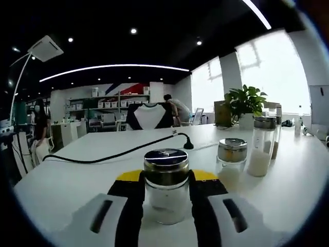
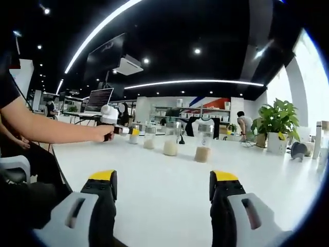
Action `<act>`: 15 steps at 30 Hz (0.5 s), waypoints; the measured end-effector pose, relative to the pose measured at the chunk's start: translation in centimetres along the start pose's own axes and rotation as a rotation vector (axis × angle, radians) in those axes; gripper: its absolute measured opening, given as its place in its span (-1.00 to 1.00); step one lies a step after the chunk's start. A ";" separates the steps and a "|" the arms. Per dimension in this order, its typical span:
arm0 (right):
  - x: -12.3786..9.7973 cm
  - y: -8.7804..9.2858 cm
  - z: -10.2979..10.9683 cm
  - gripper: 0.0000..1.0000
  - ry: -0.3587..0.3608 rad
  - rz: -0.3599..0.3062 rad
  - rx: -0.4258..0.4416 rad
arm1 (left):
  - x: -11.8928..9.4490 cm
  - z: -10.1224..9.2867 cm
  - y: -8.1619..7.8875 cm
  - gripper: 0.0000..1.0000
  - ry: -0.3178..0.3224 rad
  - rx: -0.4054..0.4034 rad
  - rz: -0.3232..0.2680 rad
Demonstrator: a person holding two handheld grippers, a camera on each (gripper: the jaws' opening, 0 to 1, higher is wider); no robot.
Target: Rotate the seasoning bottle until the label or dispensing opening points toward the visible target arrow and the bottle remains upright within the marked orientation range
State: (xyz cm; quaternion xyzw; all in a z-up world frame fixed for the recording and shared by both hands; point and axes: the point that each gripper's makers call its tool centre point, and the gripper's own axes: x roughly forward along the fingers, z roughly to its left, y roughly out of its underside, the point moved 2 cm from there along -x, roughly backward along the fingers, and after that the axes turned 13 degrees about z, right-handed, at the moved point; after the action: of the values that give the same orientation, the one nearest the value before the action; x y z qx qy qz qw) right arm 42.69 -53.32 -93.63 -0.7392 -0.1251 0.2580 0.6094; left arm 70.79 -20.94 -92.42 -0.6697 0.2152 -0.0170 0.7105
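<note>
Left gripper [image 1: 165, 198] clamped on upright clear glass seasoning bottle with shiny metal cap [image 1: 165, 185], no readable label, right gripper [image 2: 163, 193] spread wide over white tabletop [image 2: 169, 180]

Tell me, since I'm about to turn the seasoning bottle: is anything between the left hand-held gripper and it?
Nothing visible. The seasoning bottle already sits between the jaws of the left hand-held gripper, upright on the white table. The nearest other jar stands apart, further back to the right.
</note>
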 end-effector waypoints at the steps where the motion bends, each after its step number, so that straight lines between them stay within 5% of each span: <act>1: 0.0 0.0 0.0 0.47 -0.001 0.001 -0.002 | 0.0 0.1 0.0 -0.29 -0.001 -0.006 0.001; 15: -0.1 -0.8 0.1 0.47 -0.034 -0.055 0.063 | -0.9 0.3 -0.7 -0.30 -0.003 -0.047 0.002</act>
State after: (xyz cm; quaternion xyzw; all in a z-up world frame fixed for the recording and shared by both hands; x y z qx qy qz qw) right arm 42.62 -53.12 -92.79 -0.7114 -0.1478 0.2575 0.6370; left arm 70.21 -20.45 -91.47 -0.6860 0.2151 -0.0099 0.6950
